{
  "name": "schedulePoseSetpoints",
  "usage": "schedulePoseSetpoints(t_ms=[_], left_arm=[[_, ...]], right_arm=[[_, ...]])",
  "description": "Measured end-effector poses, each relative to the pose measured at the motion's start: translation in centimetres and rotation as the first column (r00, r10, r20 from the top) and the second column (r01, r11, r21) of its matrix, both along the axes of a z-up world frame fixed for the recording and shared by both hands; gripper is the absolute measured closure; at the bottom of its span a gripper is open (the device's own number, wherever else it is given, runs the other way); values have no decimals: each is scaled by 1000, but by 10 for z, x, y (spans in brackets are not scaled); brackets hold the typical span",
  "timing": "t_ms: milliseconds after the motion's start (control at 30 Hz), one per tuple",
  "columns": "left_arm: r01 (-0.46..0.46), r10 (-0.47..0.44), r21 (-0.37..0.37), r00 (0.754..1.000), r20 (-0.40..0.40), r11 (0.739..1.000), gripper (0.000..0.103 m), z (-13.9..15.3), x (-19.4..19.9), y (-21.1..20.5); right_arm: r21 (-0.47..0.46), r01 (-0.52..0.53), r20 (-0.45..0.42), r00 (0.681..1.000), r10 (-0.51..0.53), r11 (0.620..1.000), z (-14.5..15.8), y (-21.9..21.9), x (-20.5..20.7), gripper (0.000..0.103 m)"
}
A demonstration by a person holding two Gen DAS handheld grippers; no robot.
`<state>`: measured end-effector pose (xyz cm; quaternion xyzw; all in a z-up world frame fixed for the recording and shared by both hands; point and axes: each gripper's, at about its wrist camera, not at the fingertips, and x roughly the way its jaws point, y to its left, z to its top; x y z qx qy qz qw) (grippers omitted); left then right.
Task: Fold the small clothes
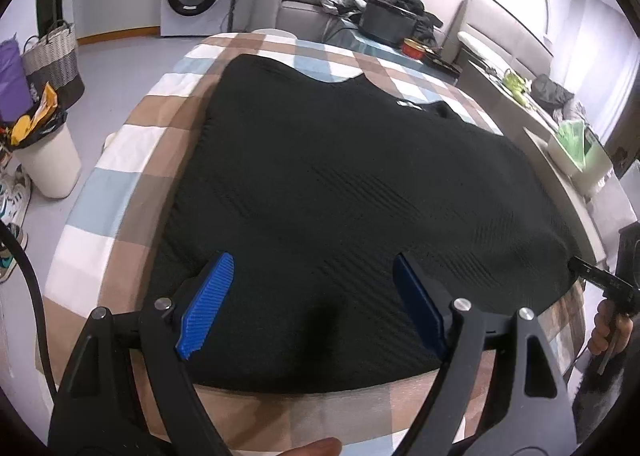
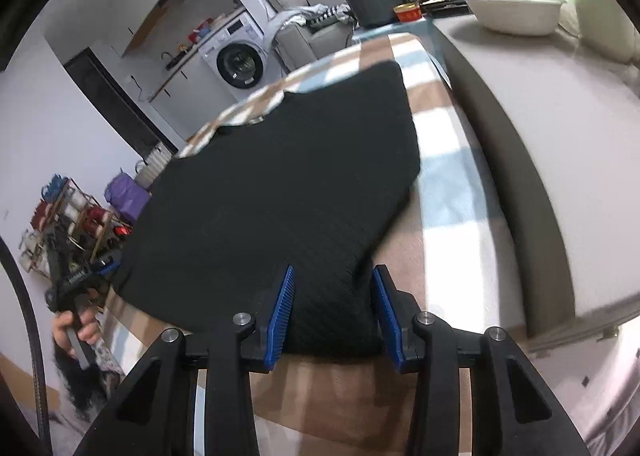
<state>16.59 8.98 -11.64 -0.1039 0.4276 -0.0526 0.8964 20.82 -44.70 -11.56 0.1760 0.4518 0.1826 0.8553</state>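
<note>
Our right gripper [image 2: 332, 312] has its blue pads either side of the near corner of the black garment [image 2: 280, 192], half closed and not visibly pinching, while our left gripper [image 1: 312, 304] hangs wide open over the near hem. The garment lies flat on the checked cloth [image 1: 132, 160]. We judge the main risk is a thin bite: if the right pads close on only the top layer, the corner may slip and the fold go crooked, or the cloth may bunch underneath.
</note>
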Motion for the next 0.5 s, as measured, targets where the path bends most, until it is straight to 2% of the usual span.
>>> schedulePoseSetpoints(t_ms=[67,100,133,233,300,400,500], left_arm=[[11,-11,5,1000,-9,1000,23,-1,4,-5],[12,-12,4,1000,-11,1000,23,-1,6,-7],[13,-13,2,1000,-13,1000,23,-1,6,-8],[20,-20,-1,1000,-9,1000,23,0,6,-11],[28,-28,0,1000,-6,1000,23,0,4,-12],[34,-33,7,999,-8,999,23,-2,5,-13],[40,-40,2,999,-17,999,23,-5,8,-13]], right_arm=[[-11,-9,17,1000,9,1000,-1,3,1,71],[-16,-15,33,999,16,1000,2,5,0,81],[-9,-34,56,998,35,999,9,8,-1,86],[49,-109,124,987,103,993,26,6,-14,86],[102,-144,89,987,135,984,21,-3,-15,86],[37,-87,12,996,87,996,8,-9,-9,85],[86,-51,7,999,51,995,5,-13,-4,82]])
